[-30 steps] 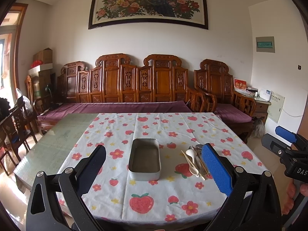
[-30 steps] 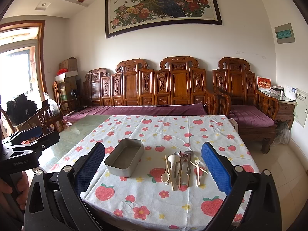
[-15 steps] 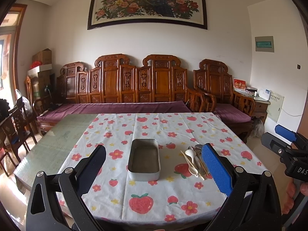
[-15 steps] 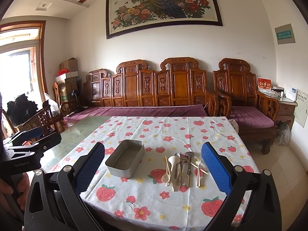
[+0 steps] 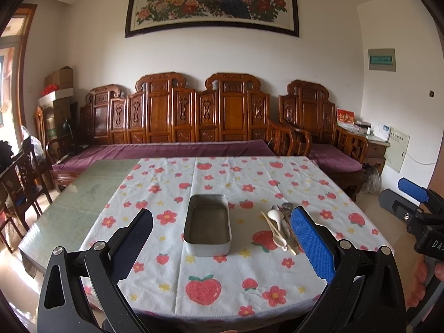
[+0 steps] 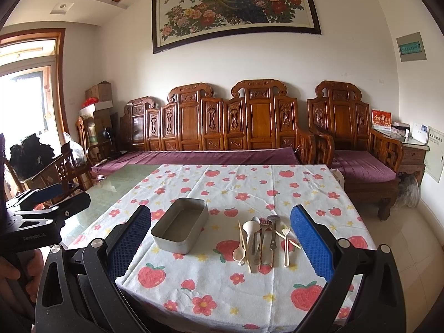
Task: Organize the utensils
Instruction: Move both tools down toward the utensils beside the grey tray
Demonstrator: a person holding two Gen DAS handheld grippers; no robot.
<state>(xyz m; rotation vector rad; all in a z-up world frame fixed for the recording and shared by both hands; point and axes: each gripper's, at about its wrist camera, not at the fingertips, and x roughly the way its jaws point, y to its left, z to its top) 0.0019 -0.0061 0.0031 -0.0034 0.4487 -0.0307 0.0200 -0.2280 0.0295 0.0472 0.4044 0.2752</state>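
Both handheld black plastic grippers, the left one (image 5: 222, 238) and the right one (image 6: 220, 238), have blue textured pads (image 5: 312, 245) on the fingers, silver round screws (image 6: 342, 242), and white lettering on the body.

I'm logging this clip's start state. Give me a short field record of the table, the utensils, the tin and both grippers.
table: tablecloth with strawberry and flower print, bare glass on its left side
tin: metal, rectangular, empty, left of the utensils
utensils: lying in a loose bunch on the cloth; spoons, a fork and chopsticks, none in the tin
left gripper: open, empty, facing the tin
right gripper: open, empty, facing the utensils
progress: sorting not begun
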